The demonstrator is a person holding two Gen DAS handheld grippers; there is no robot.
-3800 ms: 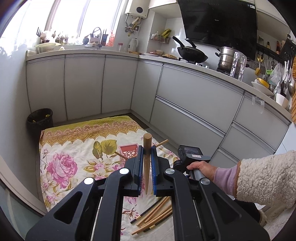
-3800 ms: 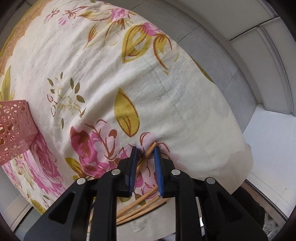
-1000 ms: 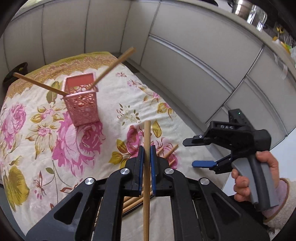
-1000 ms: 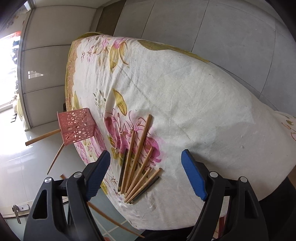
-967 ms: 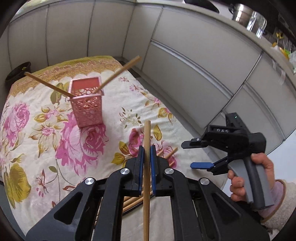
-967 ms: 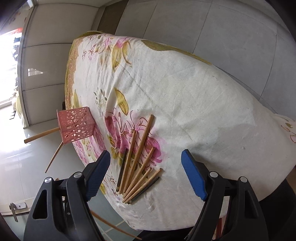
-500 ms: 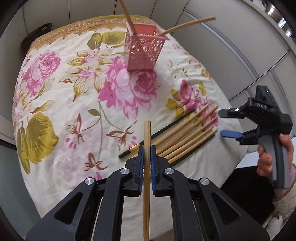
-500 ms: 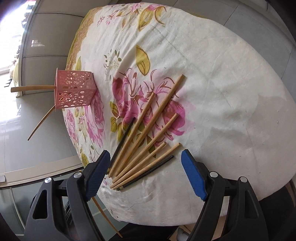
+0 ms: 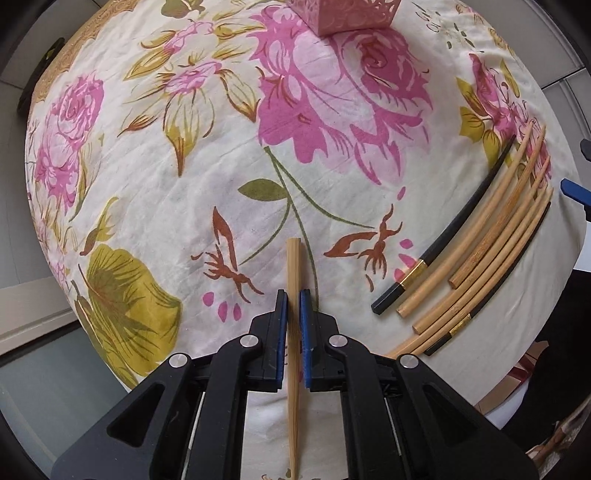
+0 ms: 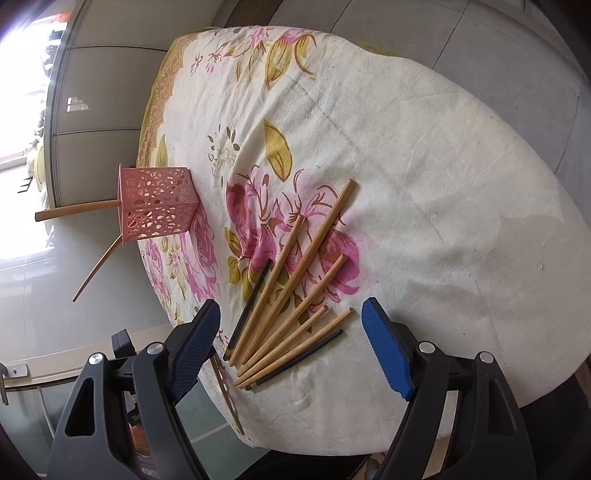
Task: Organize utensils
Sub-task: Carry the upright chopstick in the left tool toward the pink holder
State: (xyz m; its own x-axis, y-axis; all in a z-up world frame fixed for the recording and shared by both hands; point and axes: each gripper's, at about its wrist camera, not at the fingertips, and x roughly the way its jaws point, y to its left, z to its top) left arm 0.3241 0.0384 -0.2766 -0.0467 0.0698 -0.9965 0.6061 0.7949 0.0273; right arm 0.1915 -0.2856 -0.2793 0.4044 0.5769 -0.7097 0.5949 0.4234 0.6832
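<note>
Chopstick (image 9: 293,295) sits upright between the left gripper (image 9: 290,299) pads, over the tablecloth (image 9: 221,184). The loose chopsticks (image 10: 291,295) lie fanned on the cloth before the right gripper (image 10: 291,347). Far off, the perforated holder (image 10: 157,201) has two chopsticks in it.

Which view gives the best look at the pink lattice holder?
The right wrist view: the pink lattice holder shows whole, standing on the floral cloth with two chopsticks sticking out of it. The left wrist view catches only its base, cut off at the frame's top edge.
</note>
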